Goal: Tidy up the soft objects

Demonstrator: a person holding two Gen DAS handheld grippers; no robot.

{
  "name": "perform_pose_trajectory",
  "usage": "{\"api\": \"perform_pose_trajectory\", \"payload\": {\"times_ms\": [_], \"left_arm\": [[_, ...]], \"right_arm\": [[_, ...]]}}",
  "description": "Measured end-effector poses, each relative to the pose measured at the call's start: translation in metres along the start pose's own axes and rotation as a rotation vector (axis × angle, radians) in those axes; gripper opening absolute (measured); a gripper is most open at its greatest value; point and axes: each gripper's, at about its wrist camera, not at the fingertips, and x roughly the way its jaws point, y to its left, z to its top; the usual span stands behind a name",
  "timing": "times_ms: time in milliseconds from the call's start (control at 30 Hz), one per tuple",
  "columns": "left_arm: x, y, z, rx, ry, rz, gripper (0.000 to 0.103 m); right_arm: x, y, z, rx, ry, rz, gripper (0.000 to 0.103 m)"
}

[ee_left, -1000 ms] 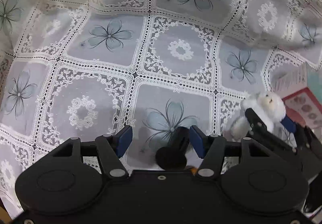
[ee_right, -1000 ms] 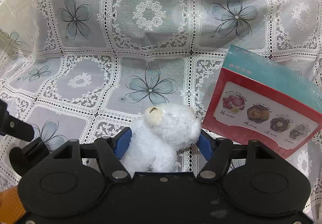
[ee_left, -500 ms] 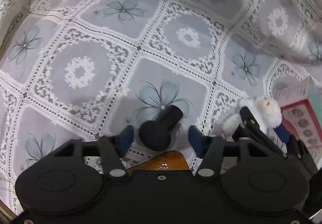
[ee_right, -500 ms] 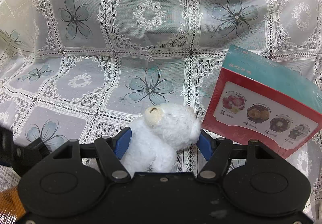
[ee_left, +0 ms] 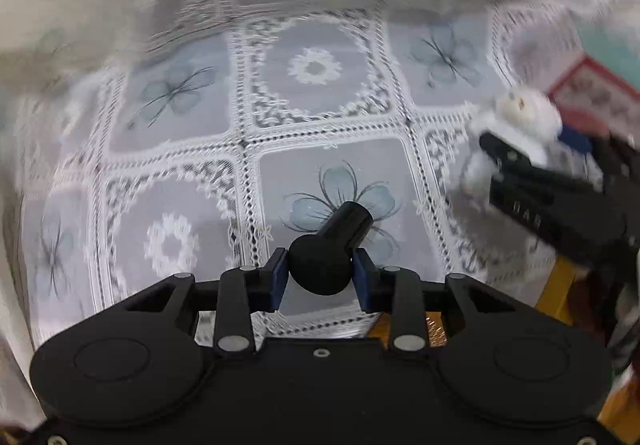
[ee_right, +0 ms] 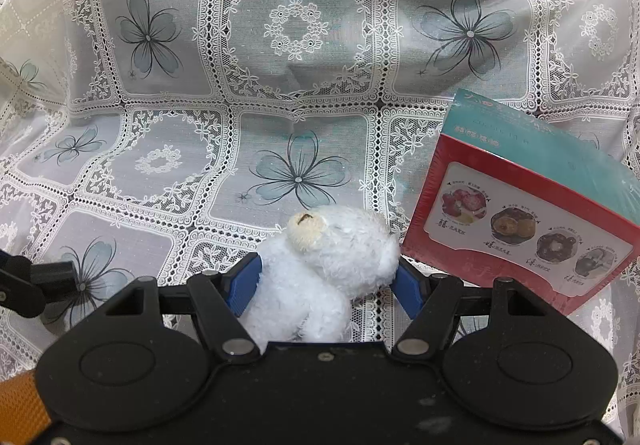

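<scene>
While the left claw (ee_left: 320, 277) clamps a black knob (ee_left: 326, 253), the right claw (ee_right: 326, 285) grips a white plush bear (ee_right: 324, 265).

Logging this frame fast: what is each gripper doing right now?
Left gripper: closed on a black cylinder.
Right gripper: closed on a white plush bear.

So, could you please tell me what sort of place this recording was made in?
Probably a home, at a table or similar surface. It is draped in a lace tablecloth printed with flowers; a boxed pastry pack stands on it, and a white plush bear is in the right gripper.
</scene>
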Motion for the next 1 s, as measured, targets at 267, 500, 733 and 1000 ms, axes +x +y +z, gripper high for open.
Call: {"api": "perform_pose_trajectory", "payload": {"times_ms": [267, 500, 733, 1000], "left_arm": [[-0.001, 0.009, 0.008, -0.034, -0.026, 0.006, 0.055], [-0.005, 0.023, -0.009, -0.5, -0.05, -0.007, 0.067], [0.009, 0.019, -0.023, -0.796, -0.076, -0.018, 0.067], [0.018, 0.02, -0.011, -0.846, -0.08, 0.049, 0.067]], "right_arm": [[0.0, 0.0, 0.0, 0.001, 0.0, 0.0, 0.069], [0.0, 0.0, 0.0, 0.001, -0.001, -0.001, 0.069], [0.0, -0.001, 0.0, 0.004, -0.002, 0.0, 0.069], [-0.001, -0.002, -0.001, 0.007, -0.005, 0.002, 0.069]]}}
